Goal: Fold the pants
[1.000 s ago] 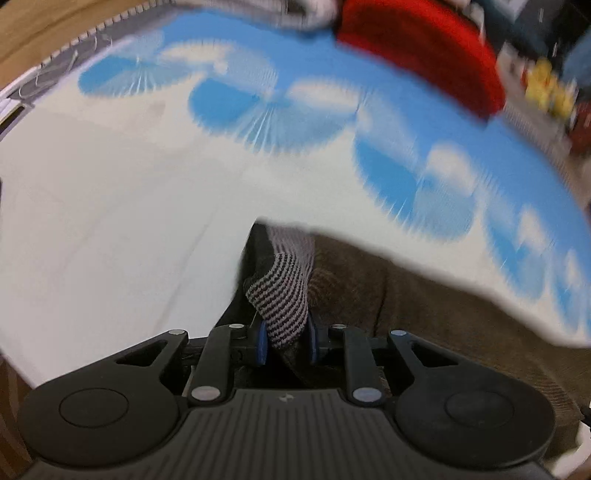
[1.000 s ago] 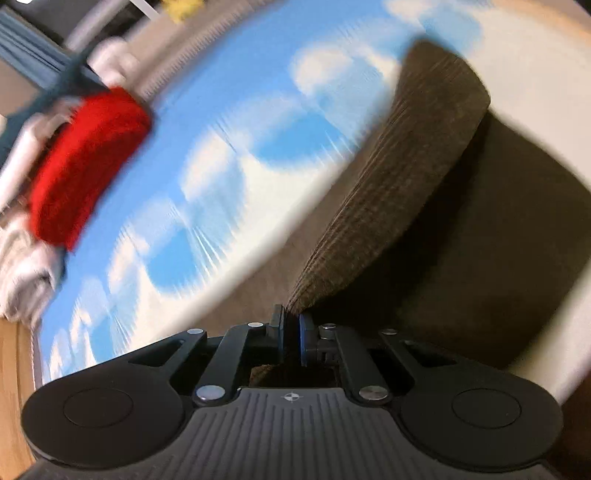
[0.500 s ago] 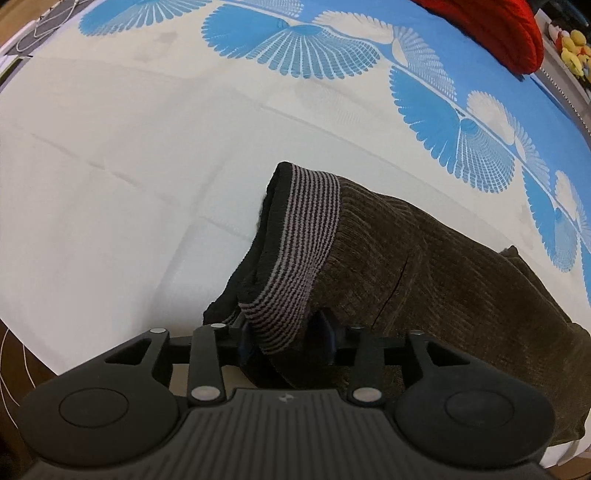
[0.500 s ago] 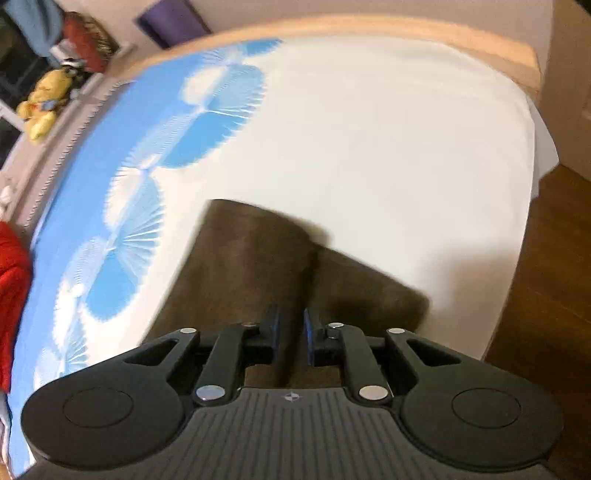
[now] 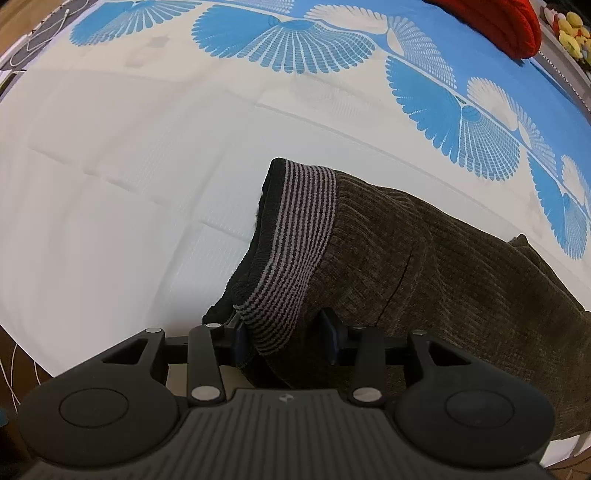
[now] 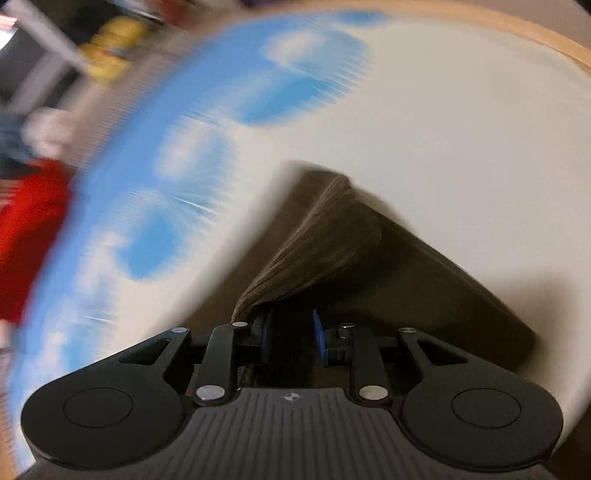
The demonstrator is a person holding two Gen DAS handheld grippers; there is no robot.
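**Left wrist view: brown pants on a patterned bed, both grippers loosened at the cloth**

We see the pants (image 5: pixel 424 266), dark brown ribbed fabric, lying folded on the white part of a bedsheet (image 5: pixel 110 177). Their striped waistband (image 5: pixel 299 240), black with grey bands, runs from the middle of the sheet down toward the camera. Its near end droops between the fingers of the left gripper (image 5: pixel 286 332). The jaws there stand spread, with a visible gap on the right side of the band, so they bracket the cloth and do not pinch it.

In the right wrist view, which is heavily blurred, the pants (image 6: pixel 424 280) form a dark wedge on the sheet. A raised ridge of fabric ends just above the right gripper (image 6: pixel 291 334). Its jaws are parted too, and the gap between them looks dark; we cannot tell if cloth sits inside.

Beyond the pants, a band of blue fan shapes (image 5: pixel 295 44) crosses the far sheet, and a red cushion (image 5: pixel 491 22) sits past that, farthest from the waistband.

We judge the main risk to be drag. If either gripper pulls back low, a finger could catch the waistband or ridge and tug the fold open. The near edge of the pants also lies close to the sheet's edge, so a snag could slide them off.
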